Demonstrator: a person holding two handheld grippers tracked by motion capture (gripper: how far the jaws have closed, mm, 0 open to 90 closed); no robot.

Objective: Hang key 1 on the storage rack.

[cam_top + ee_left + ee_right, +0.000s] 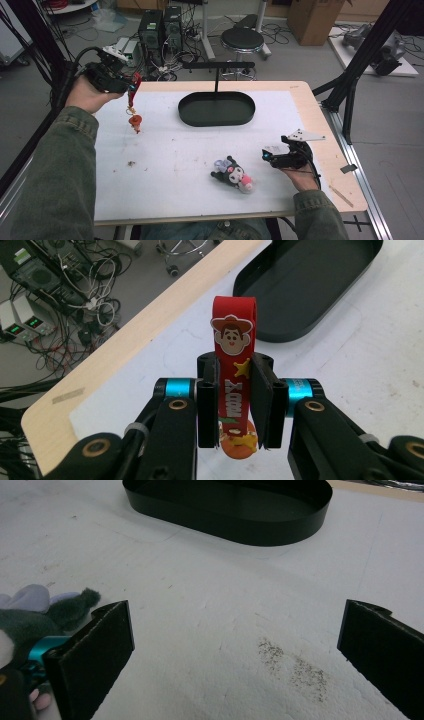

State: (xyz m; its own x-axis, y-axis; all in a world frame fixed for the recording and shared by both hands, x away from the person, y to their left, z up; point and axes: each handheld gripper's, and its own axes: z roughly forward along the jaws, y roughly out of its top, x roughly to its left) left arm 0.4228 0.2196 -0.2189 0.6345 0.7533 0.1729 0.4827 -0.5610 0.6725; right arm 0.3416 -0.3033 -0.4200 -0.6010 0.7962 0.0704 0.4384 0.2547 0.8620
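The left hand [87, 95] was raised at the far left of the table, sleeve [60, 165] stretched forward, and its left gripper [235, 405] had both jaws pressed together on a red strap [234, 365] hanging below it. The right hand [298, 176] rested low near the table's right edge, with the right gripper [235, 645] pointing left, jaws spread wide apart

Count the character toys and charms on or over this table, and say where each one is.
2. A red Woody keychain strap hangs over the table's left side, clamped in the left gripper. A dark plush doll lies near the front, beside the open right gripper.
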